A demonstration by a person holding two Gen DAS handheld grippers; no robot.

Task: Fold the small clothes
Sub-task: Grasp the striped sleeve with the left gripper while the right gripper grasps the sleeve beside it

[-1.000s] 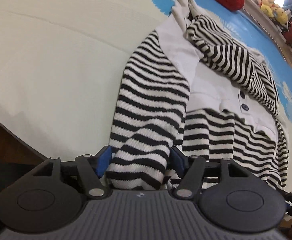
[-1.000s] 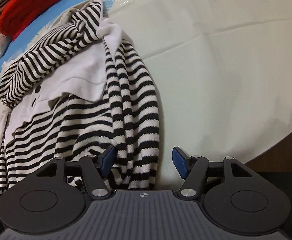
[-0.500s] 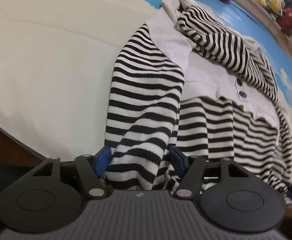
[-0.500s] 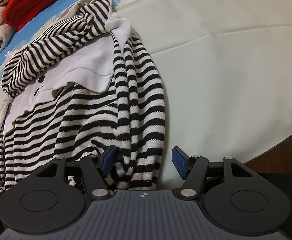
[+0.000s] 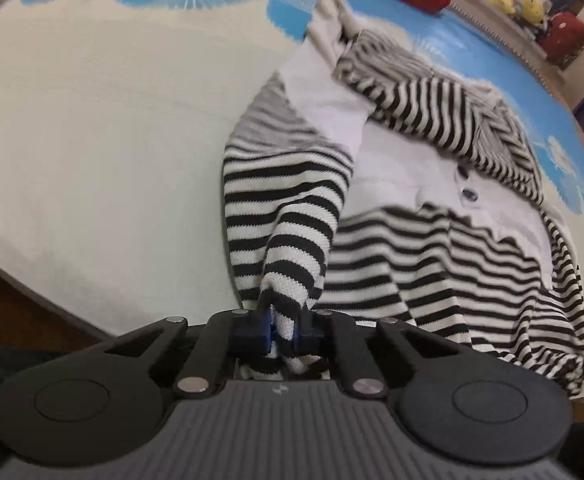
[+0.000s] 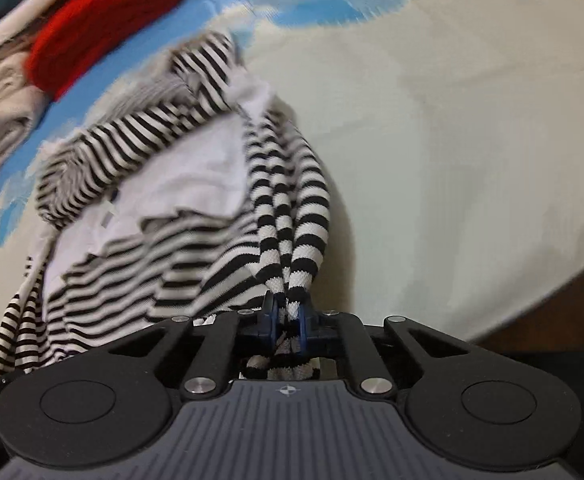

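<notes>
At 6 o'clock of each view, we see jaws closing on striped knit: left hand-held gripper (image 5: 281,332) pinches one bunched cuff of striped sweater (image 5: 432,248), right hand-held gripper (image 6: 287,326) pinches other cuff. Sweater lies crumpled on cream worktop (image 5: 91,140), running toward 1 o'clock. We judge the two cuff grips serve to spread sleeves before folding. Red garment (image 6: 103,20) at 11 o'clock, apart.

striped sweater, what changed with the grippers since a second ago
Both jaws were open around the hem; now they are closing, the left gripper and right gripper each pinching a bunch of the striped sweater. Its sleeves have drawn in toward the grips. The red garment stays put.
</notes>
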